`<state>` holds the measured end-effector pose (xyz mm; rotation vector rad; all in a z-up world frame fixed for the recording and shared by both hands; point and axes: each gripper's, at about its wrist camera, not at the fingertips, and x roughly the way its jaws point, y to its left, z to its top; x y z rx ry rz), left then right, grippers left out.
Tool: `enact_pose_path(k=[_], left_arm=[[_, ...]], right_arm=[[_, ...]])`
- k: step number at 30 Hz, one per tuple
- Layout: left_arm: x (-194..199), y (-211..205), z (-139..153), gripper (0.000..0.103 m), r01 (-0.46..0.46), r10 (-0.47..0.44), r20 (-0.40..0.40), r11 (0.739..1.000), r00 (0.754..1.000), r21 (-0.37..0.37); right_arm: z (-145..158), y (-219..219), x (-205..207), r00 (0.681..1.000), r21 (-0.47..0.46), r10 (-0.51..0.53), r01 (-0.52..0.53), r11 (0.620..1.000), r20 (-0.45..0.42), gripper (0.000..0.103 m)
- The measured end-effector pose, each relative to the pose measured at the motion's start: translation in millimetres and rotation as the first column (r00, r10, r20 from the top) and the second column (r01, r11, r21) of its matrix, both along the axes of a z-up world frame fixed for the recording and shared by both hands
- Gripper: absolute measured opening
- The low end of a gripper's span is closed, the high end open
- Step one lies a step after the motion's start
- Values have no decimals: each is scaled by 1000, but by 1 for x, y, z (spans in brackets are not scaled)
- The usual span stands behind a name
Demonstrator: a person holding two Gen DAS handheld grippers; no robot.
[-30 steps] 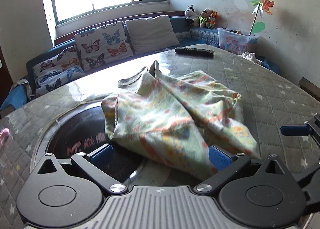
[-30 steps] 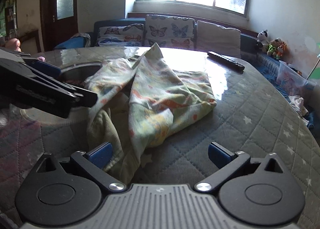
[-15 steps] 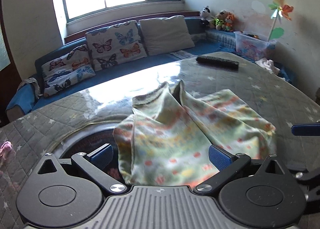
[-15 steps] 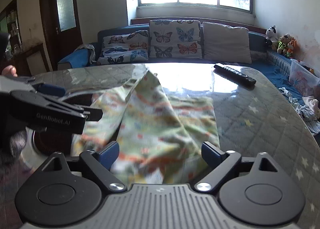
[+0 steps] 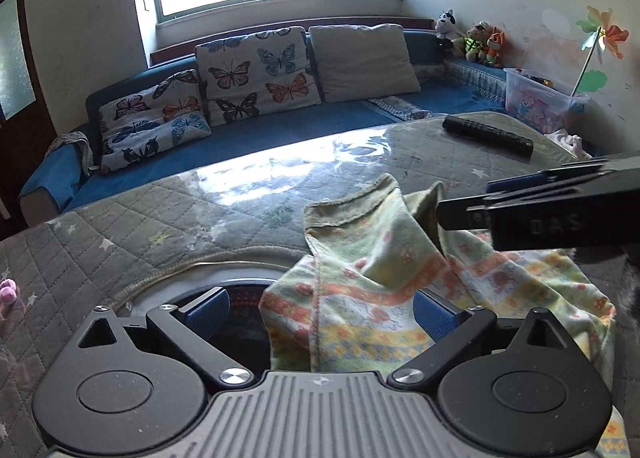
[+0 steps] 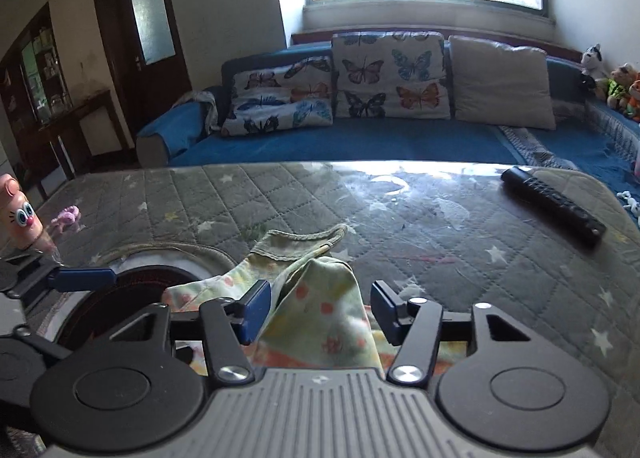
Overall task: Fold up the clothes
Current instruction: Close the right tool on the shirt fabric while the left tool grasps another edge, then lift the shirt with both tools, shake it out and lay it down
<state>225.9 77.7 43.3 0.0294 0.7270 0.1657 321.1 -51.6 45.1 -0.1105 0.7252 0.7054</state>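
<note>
Left wrist view. The left gripper [image 5: 320,308] sits at 6 o'clock with its blue pads spread wide. The patterned garment [image 5: 400,278], pale green with orange and yellow print, lies crumpled on the quilted table cover [image 5: 140,217] from centre toward 4 o'clock. Part of it lies between the pads; whether the right-hand pad touches the cloth cannot be told. A dark round recess [image 5: 244,298] in the table shows just left of the garment. At 3 o'clock the right gripper [image 5: 464,207] reaches in from the frame edge, its tips over the garment's raised fold. A black remote control [image 5: 488,133] lies at 2 o'clock, well apart from the garment. A blue sofa [image 5: 280,133] with butterfly cushions [image 5: 256,73] fills 12 o'clock.

Right wrist view. The right gripper [image 6: 320,308] at 6 o'clock has its jaws closing, pads partly drawn in around an upstanding fold of the garment [image 6: 320,310]; the left pad lies against the cloth, the right pad stands just clear. The hemmed edge points toward 12 o'clock. A pad of the left gripper [image 6: 82,280] enters at 9 o'clock, over the recess [image 6: 132,286]. The remote control [image 6: 552,203] lies at 2 o'clock. A pink toy figure [image 6: 20,213] stands at 9 o'clock.
</note>
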Motion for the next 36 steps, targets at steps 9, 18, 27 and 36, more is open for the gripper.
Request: enact_pose_path(k=[9, 18, 27, 36], left_arm=[[21, -2, 5, 95, 24, -24, 6, 999, 1000, -22], [65, -33, 1, 90, 152, -152, -3, 987, 988, -53], [87, -27, -29, 49, 153, -164, -85, 980, 983, -126], [80, -26, -28, 50, 173, -183, -73, 977, 980, -128]], right_arm=[[-18, -21, 19, 998, -9, -49, 48, 999, -27, 3], [-7, -66, 14, 992, 9, -124, 124, 992, 19, 2], [1, -79, 12, 997, 69, -79, 79, 994, -12, 8], [-21, -38, 33, 998, 21, -24, 25, 999, -51, 30]])
